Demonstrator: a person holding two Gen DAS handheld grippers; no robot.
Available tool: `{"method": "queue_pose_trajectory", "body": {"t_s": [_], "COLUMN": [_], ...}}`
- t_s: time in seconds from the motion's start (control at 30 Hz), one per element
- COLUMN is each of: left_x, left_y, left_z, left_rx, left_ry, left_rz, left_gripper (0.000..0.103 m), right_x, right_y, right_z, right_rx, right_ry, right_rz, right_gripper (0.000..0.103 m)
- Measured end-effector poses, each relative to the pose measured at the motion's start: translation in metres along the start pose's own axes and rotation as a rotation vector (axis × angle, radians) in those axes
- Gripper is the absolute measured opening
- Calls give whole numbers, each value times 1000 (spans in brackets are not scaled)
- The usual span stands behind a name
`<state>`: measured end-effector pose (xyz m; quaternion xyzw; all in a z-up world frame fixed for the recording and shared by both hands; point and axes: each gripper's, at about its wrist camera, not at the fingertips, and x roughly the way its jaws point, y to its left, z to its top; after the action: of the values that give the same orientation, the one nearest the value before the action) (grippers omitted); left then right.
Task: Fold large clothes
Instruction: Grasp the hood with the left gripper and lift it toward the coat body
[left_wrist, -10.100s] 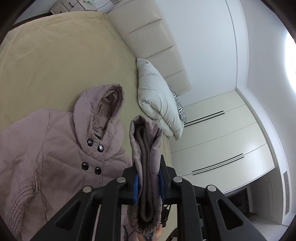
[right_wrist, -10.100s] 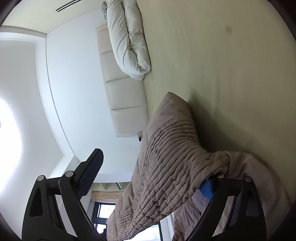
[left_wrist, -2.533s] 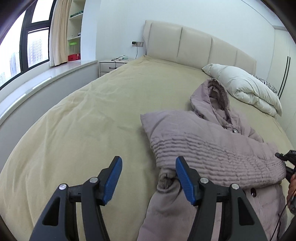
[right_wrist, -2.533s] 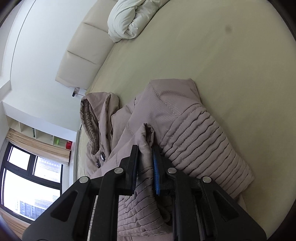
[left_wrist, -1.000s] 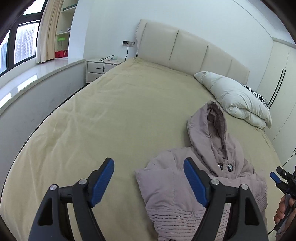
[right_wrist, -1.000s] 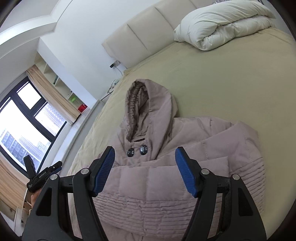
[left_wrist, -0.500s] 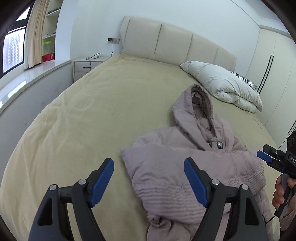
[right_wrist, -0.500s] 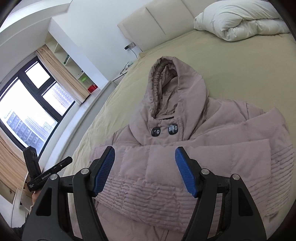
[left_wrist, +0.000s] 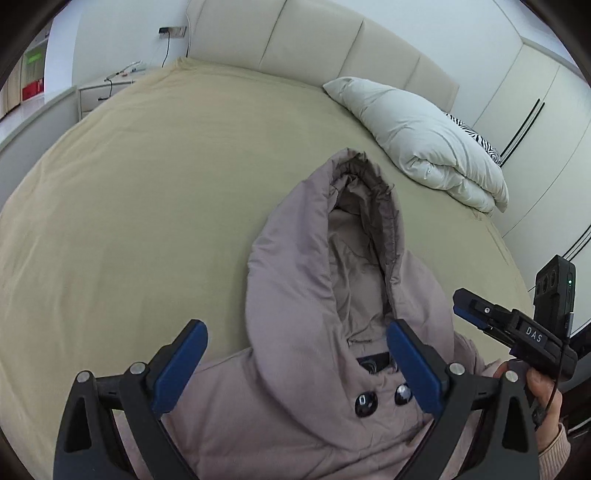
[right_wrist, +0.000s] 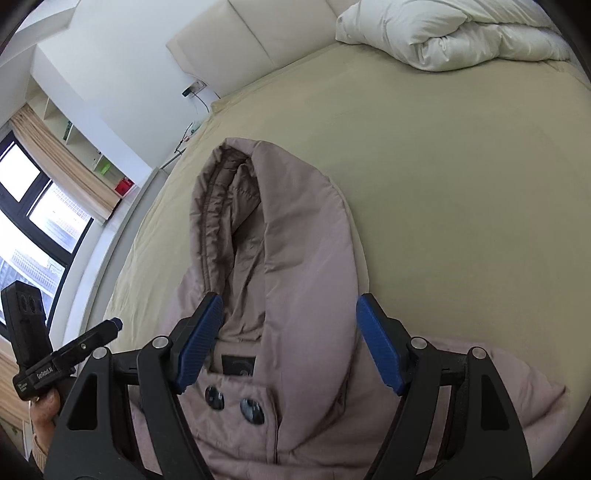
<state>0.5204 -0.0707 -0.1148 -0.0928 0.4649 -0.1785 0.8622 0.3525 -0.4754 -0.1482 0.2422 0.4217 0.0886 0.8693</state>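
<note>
A mauve hooded padded coat (left_wrist: 295, 288) lies on the beige bed, also seen in the right wrist view (right_wrist: 295, 258), hood pointing toward the headboard, dark buttons (left_wrist: 365, 399) at the collar. My left gripper (left_wrist: 295, 363) is open and empty, hovering over the hood's base. My right gripper (right_wrist: 291, 339) is open and empty, its jaws either side of the hood's base. The right gripper also shows at the right edge of the left wrist view (left_wrist: 513, 325); the left gripper shows at the lower left of the right wrist view (right_wrist: 66, 350). The coat's lower body is out of view.
The beige bed (left_wrist: 147, 177) stretches ahead to a cream padded headboard (left_wrist: 314, 48). A folded white duvet (left_wrist: 417, 136) lies at the far right by the wardrobe doors (left_wrist: 535, 122). A nightstand (left_wrist: 99, 92) and windows (right_wrist: 33, 206) are on the left.
Both grippers have moved forward and closer to the coat's hood, which now fills the middle of each view. Both stay open and empty.
</note>
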Motion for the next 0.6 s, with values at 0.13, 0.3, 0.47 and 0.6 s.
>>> {"method": "queue_pose_trajectory", "body": {"t_s": [0.13,0.3,0.47,0.6], "left_x": [38,70,94,96], "left_y": [1,-13,-17,-13], "left_z": [16,26,26,21], "left_rx": [-24,32,31,7], "left_ry": [33,50,84,99], "left_rz": [52,71,103,74], "left_gripper": [100,100,73,35], "right_x": [33,60,84,99], "right_y": [-4,-4,10,19], "right_z": [15,31,46,54], "right_rx": [-14,-30,-81,-106], "right_ry": [7,10,45,61], "right_rz": [-35,-30,-87,-135], "right_gripper": [75,75,74,74]}}
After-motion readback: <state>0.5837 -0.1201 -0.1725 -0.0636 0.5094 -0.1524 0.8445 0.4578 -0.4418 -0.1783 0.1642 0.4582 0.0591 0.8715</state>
